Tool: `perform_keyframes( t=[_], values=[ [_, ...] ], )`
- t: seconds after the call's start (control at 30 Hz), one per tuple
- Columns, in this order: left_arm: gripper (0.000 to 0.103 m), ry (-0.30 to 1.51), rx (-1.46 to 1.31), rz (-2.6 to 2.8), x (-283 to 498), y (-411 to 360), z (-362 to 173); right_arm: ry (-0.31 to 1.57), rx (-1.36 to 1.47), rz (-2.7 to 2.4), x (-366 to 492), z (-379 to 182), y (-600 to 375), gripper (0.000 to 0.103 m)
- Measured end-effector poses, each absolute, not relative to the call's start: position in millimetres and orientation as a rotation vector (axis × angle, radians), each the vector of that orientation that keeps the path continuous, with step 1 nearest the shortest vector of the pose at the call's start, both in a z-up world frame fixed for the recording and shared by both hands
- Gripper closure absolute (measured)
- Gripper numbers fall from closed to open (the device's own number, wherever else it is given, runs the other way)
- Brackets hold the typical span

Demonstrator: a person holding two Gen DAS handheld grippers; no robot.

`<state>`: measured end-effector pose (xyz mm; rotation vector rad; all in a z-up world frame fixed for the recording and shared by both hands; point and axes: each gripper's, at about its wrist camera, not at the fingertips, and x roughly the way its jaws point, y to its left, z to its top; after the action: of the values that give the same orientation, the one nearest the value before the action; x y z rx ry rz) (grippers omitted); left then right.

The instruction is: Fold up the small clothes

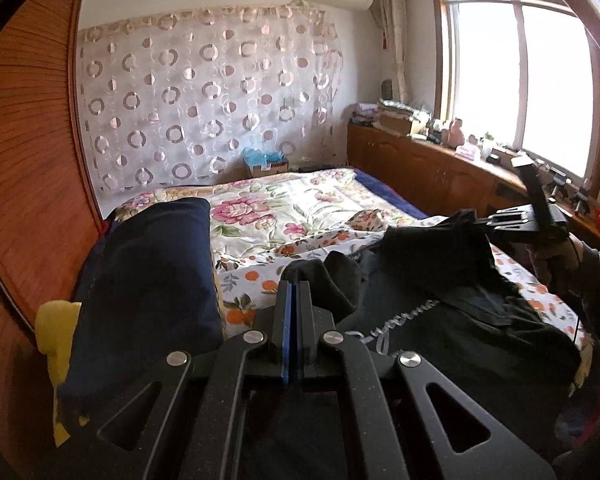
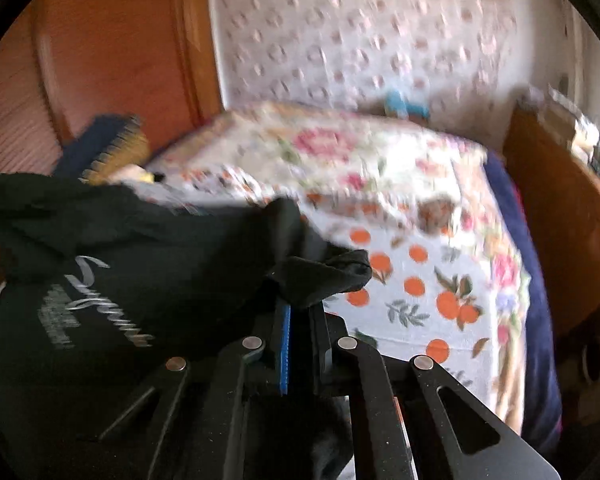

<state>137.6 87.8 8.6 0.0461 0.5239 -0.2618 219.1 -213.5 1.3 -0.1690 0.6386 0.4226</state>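
Left wrist view: two grippers, left gripper [image 1: 296, 280] and right gripper [image 1: 470, 218], each pinching one black shirt [image 1: 460, 312] over the bed [image 1: 300, 216].

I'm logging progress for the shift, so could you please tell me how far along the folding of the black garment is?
Early stage. No finished fold shows: the black printed garment lies rumpled on the orange-print sheet. In hand: the left gripper is shut on a bunched edge, and the right gripper is shut on another edge, lifted off the bed. Left: laying it flat, making the folds and setting it down.
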Motion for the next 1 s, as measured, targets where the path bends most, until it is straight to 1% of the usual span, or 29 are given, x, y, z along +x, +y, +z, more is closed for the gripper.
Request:
perform_keyframes(
  t=[0.17, 0.4, 0.47, 0.77, 1.0],
  values=[
    [0.101, 0.488, -0.005, -0.253, 86.1, 96.2, 8.1, 0.526, -0.151, 0.459, 139.7, 21.2, -223.9, 0.096],
    [0.101, 0.502, -0.041, -0.204, 31.6, 109.5, -10.9, 0.515, -0.142, 0.471, 58.8, 3.2, -253.3, 0.096],
    [0.101, 0.506, -0.051, -0.191, 22.7, 113.1, -15.1, 0.524, -0.133, 0.47, 43.5, -1.4, -261.2, 0.096],
    [0.101, 0.48, -0.087, -0.135, -8.5, 132.6, -10.3, 0.515, -0.128, 0.473, -10.1, 25.5, -268.4, 0.096],
    [0.1, 0.506, -0.09, -0.11, -21.7, 142.4, -21.2, 0.581, -0.138, 0.472, -32.4, 22.2, -272.4, 0.096]
  ],
)
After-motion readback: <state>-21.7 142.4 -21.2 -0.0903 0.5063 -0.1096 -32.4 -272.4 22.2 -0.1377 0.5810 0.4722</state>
